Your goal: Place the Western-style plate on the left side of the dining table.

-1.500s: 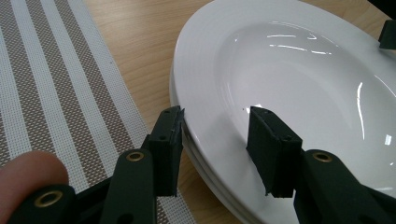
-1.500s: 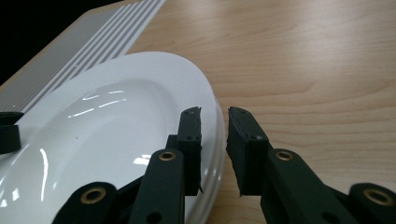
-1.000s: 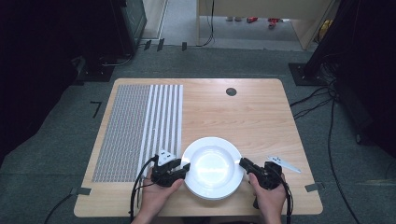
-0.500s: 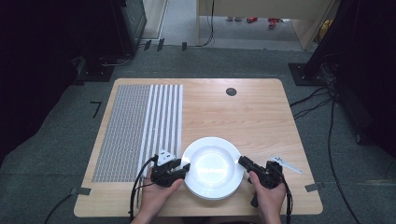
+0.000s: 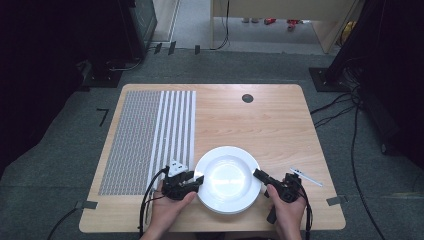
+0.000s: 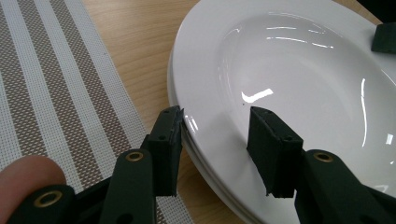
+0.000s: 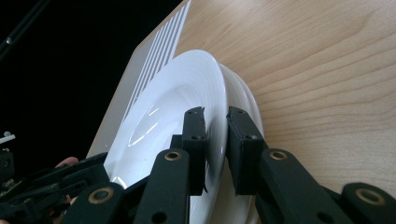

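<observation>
Change since earlier frame: no movement is observed; both hands are kept at the plate rim.
Left hand-held gripper (image 6: pixel 215 121): jaws spread, straddling the plate (image 5: pixel 228 179) rim.
Right hand-held gripper (image 7: pixel 215 119): jaws clamped on the top plate's rim.
Plate location: stacked on tabletop (image 5: pixel 260 120), beside striped mat (image 5: pixel 150 135).

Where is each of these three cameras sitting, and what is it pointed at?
High view: above the table's near side, looking forward and down; both hands and forearms enter from below.
Left gripper view: rides the left gripper, its open jaws straddling the top plate's rim.
Right gripper view: rides the right gripper, jaws around the opposite rim.
Shared: the stacked white plates and striped placemat.
</observation>
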Tool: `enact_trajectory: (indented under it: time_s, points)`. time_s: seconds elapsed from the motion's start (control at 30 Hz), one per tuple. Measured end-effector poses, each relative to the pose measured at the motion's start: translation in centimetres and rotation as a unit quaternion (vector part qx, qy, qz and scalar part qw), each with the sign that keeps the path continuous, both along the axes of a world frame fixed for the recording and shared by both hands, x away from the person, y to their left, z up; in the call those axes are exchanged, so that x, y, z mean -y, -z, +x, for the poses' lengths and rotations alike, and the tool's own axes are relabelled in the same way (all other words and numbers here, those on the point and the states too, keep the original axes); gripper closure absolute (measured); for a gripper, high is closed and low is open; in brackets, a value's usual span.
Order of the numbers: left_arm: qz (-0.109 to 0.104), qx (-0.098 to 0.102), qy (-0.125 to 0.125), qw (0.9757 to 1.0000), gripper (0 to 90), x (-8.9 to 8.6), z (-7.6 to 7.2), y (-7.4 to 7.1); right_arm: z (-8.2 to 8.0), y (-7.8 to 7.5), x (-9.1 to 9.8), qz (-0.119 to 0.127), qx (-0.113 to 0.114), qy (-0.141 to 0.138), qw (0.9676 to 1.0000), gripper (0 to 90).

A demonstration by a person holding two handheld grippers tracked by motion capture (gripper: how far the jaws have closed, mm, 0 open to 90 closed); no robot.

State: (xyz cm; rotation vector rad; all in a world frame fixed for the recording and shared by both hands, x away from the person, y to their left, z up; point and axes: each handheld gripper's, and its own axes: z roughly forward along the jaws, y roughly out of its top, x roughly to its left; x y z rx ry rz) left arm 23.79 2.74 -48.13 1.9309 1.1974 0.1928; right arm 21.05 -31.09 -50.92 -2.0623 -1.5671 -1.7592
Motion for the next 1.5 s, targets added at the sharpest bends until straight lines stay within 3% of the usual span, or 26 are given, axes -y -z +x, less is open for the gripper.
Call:
enact_trajectory:
  time_s: [0.1,0.3,0.43,0.67,0.9,1.1,1.5]
  points:
    - [-0.006,-0.004,0.000,1.0000,53.6,0.0,0.1,0.1,0.0,0.0,0.1,-0.002,0.007,-0.007,0.9999,80.3]
    - [-0.012,-0.008,-0.002,0.9999,52.8,-0.1,0.1,0.1,0.1,0.2,0.1,-0.002,0.056,-0.023,0.9981,80.4]
    - [-0.019,-0.008,-0.005,0.9998,54.0,-0.2,0.1,0.2,0.0,0.2,-0.1,-0.002,0.075,-0.029,0.9967,80.3]
    - [-0.067,-0.016,-0.011,0.9976,60.0,-1.3,0.4,0.4,0.0,0.4,-0.3,0.008,0.082,-0.024,0.9963,81.0]
    - [-0.073,0.000,-0.020,0.9971,63.3,-1.3,0.0,0.0,-0.1,0.4,-0.4,0.018,0.081,-0.013,0.9965,81.4]
    - [-0.087,0.001,-0.022,0.9960,66.4,-1.7,0.0,-0.3,-0.3,0.1,-0.8,-0.001,0.091,-0.006,0.9959,80.4]
    - [-0.095,0.007,-0.024,0.9952,68.8,-2.0,-0.1,-0.9,-0.4,-0.5,-1.0,0.005,0.103,-0.004,0.9947,81.0]
